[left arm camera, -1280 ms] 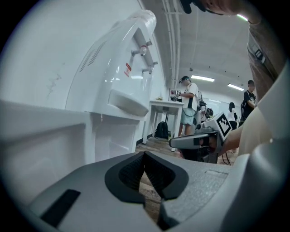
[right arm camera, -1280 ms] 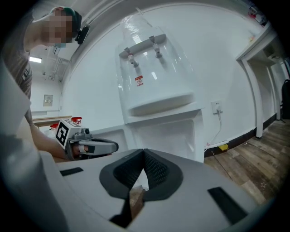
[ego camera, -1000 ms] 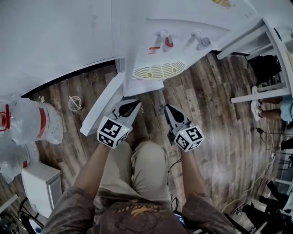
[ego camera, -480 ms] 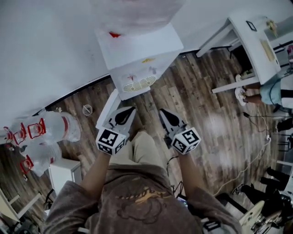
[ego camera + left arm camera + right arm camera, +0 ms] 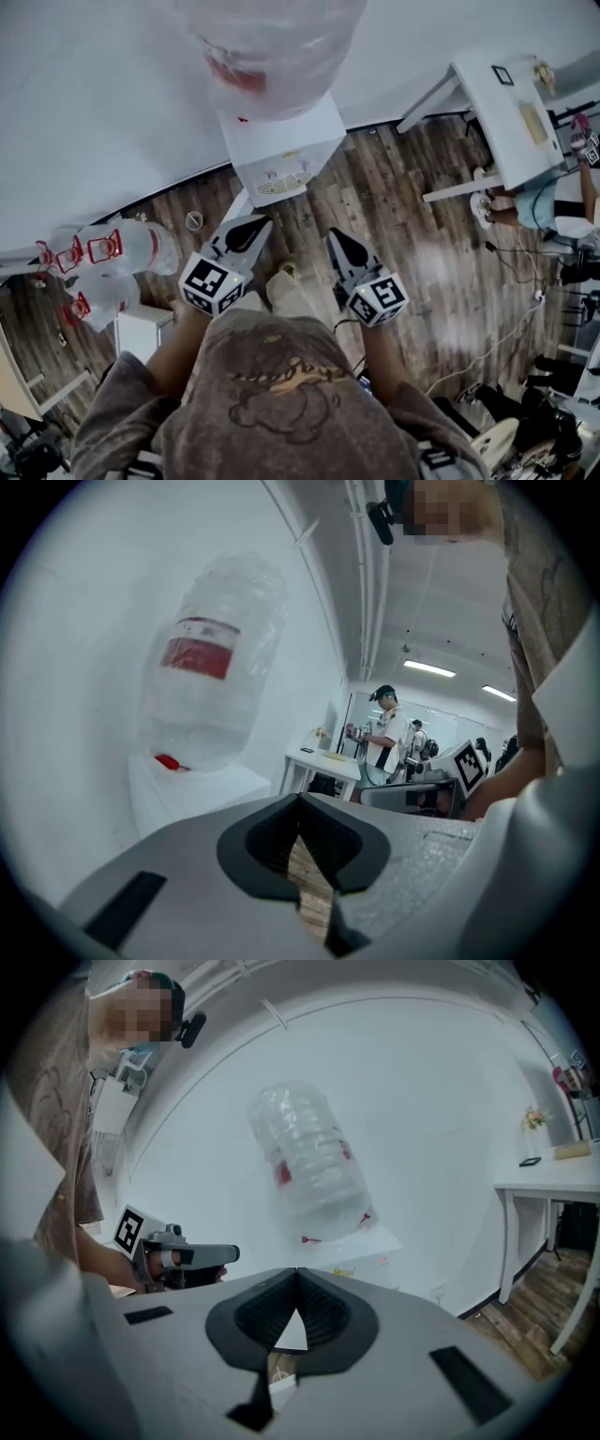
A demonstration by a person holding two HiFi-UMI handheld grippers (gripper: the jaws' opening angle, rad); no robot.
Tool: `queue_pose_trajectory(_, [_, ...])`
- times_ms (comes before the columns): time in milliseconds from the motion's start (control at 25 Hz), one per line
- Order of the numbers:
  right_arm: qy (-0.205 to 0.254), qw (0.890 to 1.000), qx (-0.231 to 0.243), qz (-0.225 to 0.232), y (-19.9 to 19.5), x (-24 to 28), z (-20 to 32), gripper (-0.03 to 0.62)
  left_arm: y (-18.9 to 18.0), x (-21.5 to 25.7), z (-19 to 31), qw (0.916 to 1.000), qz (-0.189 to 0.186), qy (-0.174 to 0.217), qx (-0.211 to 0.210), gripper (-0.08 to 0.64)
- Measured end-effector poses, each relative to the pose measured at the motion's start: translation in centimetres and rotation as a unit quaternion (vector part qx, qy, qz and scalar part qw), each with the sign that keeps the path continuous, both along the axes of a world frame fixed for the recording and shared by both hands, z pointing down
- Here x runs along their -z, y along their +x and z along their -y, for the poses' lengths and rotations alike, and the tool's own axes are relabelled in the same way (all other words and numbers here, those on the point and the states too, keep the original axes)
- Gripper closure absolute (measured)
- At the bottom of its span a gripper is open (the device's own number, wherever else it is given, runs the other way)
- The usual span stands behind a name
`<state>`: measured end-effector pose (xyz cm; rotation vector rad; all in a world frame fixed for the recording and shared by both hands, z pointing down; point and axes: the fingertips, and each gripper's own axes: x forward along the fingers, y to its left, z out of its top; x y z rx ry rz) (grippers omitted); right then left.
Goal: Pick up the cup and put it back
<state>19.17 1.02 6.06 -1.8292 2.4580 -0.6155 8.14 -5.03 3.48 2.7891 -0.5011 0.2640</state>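
Left tongs (image 5: 262, 223) and right tongs (image 5: 335, 234) are held side by side, both fully closed, with nothing gripped. What appears to be the cup (image 5: 194, 220), a small white ring, is seen on the wooden floor (image 5: 394, 216), left of the left tongs and apart from them. A water dispenser (image 5: 281, 150) is noted ahead.

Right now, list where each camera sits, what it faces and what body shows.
Head view: on the head, steeply down at the water dispenser; shoulders, forearms, left gripper, right gripper.
Left gripper view: on the left gripper, facing the bottle; its shut jaws, the person's side.
Right gripper view: on the right gripper, facing the bottle; shut jaws, left gripper.
Both gripper views share the bottle.
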Motion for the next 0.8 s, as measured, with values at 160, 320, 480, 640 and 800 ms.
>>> queue_pose_trajectory(160, [0.019,1.000,0.004,0.006,1.0,3.1,0.3,0.589,0.5,3.5,0.6,0.9995,-0.004,0.010,0.028,0.558])
queue_pose_trajectory(320, [0.026,1.000,0.010,-0.010,2.5,4.0,1.0,0.589,1.0,4.9,1.5,0.9975,-0.027,0.015,0.063,0.558])
queue_pose_trajectory(480, [0.028,0.999,0.011,-0.014,2.9,4.7,1.8,0.589,0.9,5.4,2.1,0.9966,-0.033,0.017,0.073,0.558])
queue_pose_trajectory(640, [0.034,0.999,0.005,-0.019,2.8,5.3,2.8,0.589,0.7,5.7,3.1,0.9965,-0.036,0.024,0.071,0.558])
queue_pose_trajectory(800, [0.042,0.998,-0.011,-0.042,2.9,6.5,3.6,0.589,0.7,6.2,3.8,0.9969,-0.040,0.037,0.057,0.558])
